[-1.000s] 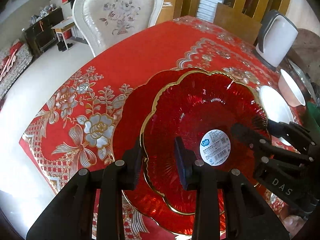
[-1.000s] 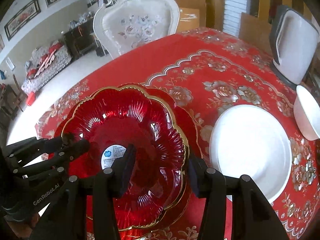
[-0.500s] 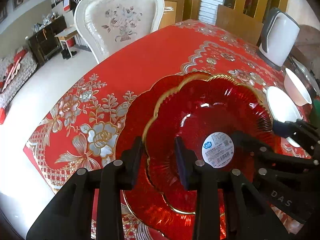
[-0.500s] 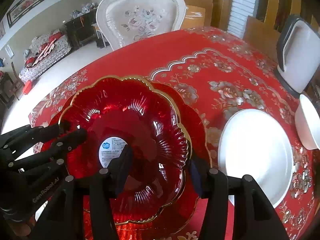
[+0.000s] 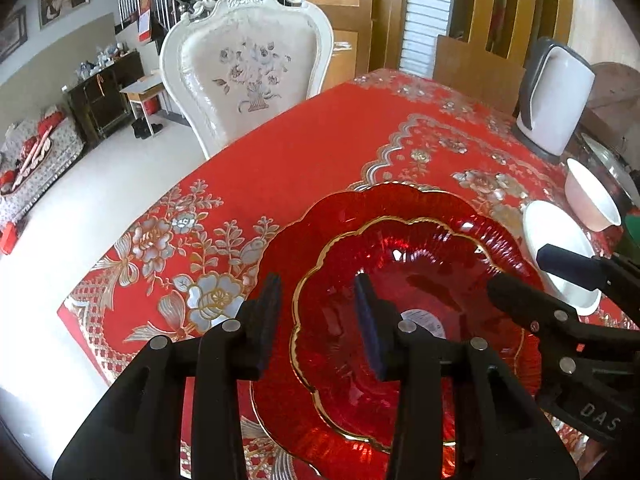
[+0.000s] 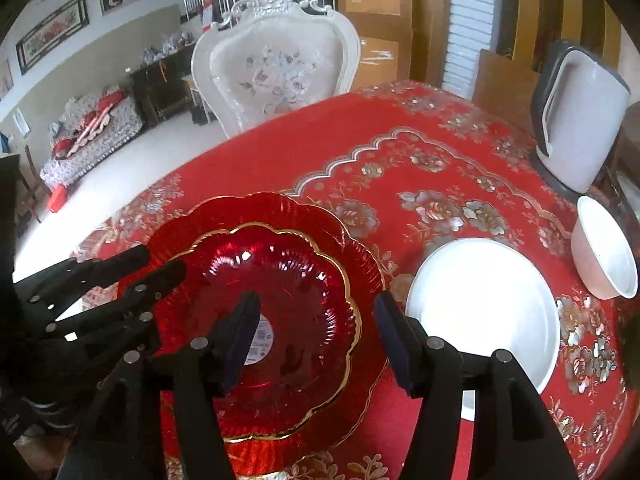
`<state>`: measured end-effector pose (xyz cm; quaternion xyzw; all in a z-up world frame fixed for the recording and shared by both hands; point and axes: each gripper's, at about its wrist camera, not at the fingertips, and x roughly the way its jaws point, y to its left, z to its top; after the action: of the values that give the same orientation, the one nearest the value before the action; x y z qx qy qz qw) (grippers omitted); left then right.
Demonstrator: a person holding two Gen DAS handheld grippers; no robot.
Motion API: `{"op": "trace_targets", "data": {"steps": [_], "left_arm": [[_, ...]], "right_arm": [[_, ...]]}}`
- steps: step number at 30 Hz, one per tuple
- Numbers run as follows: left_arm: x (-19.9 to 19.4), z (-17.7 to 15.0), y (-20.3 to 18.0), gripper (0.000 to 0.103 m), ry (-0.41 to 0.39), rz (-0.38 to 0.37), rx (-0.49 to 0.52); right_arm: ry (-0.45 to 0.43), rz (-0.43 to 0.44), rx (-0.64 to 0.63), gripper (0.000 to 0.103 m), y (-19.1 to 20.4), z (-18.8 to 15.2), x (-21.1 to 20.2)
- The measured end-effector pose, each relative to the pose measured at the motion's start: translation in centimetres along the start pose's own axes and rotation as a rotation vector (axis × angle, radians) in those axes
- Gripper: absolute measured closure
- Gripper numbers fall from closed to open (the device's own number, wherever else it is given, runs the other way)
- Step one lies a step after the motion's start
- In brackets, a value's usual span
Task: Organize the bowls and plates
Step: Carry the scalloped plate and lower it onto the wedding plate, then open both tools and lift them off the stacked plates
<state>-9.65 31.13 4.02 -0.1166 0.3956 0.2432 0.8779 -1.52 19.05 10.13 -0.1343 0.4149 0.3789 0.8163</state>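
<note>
Left gripper (image 5: 320, 312): we see it wide apart, straddling the bowl's left rim from above, touching nothing.
Right gripper (image 6: 316, 328): likewise wide apart astride the right rim.
Bowl (image 6: 288, 276): nested in the red plate (image 6: 320, 216).
White plate (image 6: 480, 296): just right.

Red glass bowl (image 6: 280, 300), scalloped with gilt rim and a white label at its centre, sits nested upright on a larger red scalloped plate (image 6: 344, 240). White plate (image 6: 484, 304) lies flat just beside it; white bowl (image 6: 604, 260) stands tilted beyond.
</note>
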Motion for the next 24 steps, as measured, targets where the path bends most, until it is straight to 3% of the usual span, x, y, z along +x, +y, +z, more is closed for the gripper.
{"op": "trace_targets", "data": {"steps": [10, 24], "left_arm": [[-2.3, 0.4, -3.1, 0.066, -0.074, -0.027, 0.035], [-3.7, 0.4, -10.6, 0.066, -0.090, -0.113, 0.128]], "right_arm": [[-0.058, -0.003, 0.056, 0.040, -1.9, -0.6, -2.8], [-0.094, -0.051, 0.170, 0.039, -7.2, -3.1, -6.2]]}}
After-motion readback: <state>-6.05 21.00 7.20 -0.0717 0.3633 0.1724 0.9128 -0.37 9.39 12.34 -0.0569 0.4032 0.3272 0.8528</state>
